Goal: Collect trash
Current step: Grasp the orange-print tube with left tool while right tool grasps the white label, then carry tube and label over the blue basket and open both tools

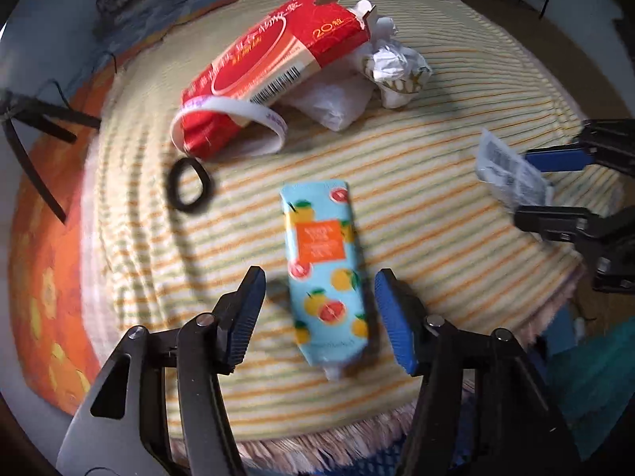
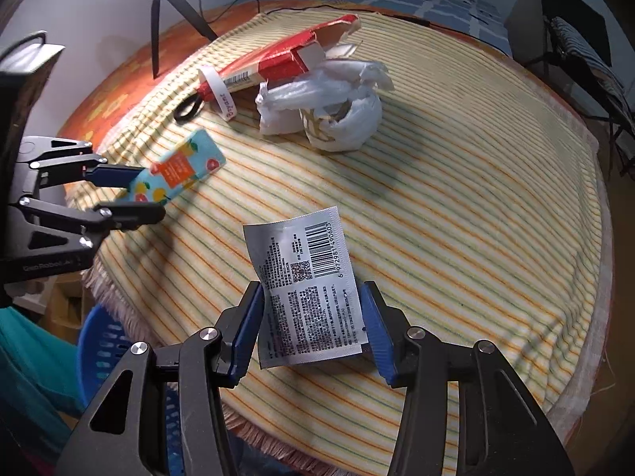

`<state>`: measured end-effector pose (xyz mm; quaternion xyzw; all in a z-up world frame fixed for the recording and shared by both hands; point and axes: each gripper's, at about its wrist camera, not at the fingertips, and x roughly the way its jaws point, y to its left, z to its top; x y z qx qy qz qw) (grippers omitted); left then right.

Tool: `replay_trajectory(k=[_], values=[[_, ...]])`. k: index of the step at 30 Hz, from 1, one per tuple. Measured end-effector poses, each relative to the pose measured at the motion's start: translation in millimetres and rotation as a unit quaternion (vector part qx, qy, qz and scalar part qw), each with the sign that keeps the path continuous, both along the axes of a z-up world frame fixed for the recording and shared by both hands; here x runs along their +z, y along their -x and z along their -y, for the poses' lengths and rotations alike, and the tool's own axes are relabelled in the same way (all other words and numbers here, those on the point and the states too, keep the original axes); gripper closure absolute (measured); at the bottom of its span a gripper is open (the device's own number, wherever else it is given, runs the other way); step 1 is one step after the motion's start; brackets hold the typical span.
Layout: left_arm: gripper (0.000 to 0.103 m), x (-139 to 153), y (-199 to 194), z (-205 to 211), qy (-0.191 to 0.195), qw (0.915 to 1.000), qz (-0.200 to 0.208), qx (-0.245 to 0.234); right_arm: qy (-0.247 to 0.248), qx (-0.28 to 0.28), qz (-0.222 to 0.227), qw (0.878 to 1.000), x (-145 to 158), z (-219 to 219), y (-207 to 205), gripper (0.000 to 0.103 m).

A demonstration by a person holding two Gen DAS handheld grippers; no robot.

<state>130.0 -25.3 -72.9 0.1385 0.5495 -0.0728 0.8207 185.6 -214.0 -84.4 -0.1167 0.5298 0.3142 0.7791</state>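
A light-blue fruit-print tube [image 1: 325, 273] lies on the striped cloth between the open fingers of my left gripper [image 1: 317, 309]; neither pad touches it. It also shows in the right wrist view [image 2: 178, 170]. My right gripper [image 2: 311, 329] is open around a white printed sachet [image 2: 307, 289] with a barcode; the sachet sits between the pads, contact unclear. It also shows in the left wrist view [image 1: 508, 170]. Farther back lie a torn red carton [image 1: 274, 67], crumpled white plastic and paper [image 2: 321, 99] and a black hair tie [image 1: 188, 184].
The striped cloth [image 2: 456, 198] covers a round table with a fringed edge. A blue basket [image 2: 103, 353] stands below the table's near-left edge. A ring light on a tripod [image 2: 158, 8] stands at the back left. A dark chair [image 2: 567, 43] is at the right.
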Motion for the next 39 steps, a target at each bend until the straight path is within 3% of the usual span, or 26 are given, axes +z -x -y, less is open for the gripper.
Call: replay_trajectory(k=[1, 5, 12, 22, 29, 39], values=[[0.044, -2, -3, 1, -0.004, 1.0, 0.001, -0.002, 0.001, 0.001, 0.001, 1.0, 0, 0, 2, 0.055], [0.067, -4, -6, 3, 0.003, 1.0, -0.002, -0.003, 0.006, 0.001, 0.011, 1.0, 4, 1, 5, 0.055], [0.067, 13, 5, -9, 0.029, 0.9993, 0.015, 0.018, 0.003, -0.008, 0.017, 1.0, 8, 9, 5, 0.055], [0.067, 54, 81, -17, 0.088, 0.9942, 0.054, 0.03, -0.037, -0.007, 0.041, 0.998, 39, 13, 41, 0.055], [0.067, 44, 132, -23, 0.092, 0.9934, 0.054, 0.04, -0.066, 0.007, 0.053, 0.996, 53, 7, 89, 0.055], [0.067, -1, 191, -37, 0.111, 0.9908, 0.015, 0.076, -0.077, 0.045, 0.033, 0.995, 43, -9, 159, 0.055]])
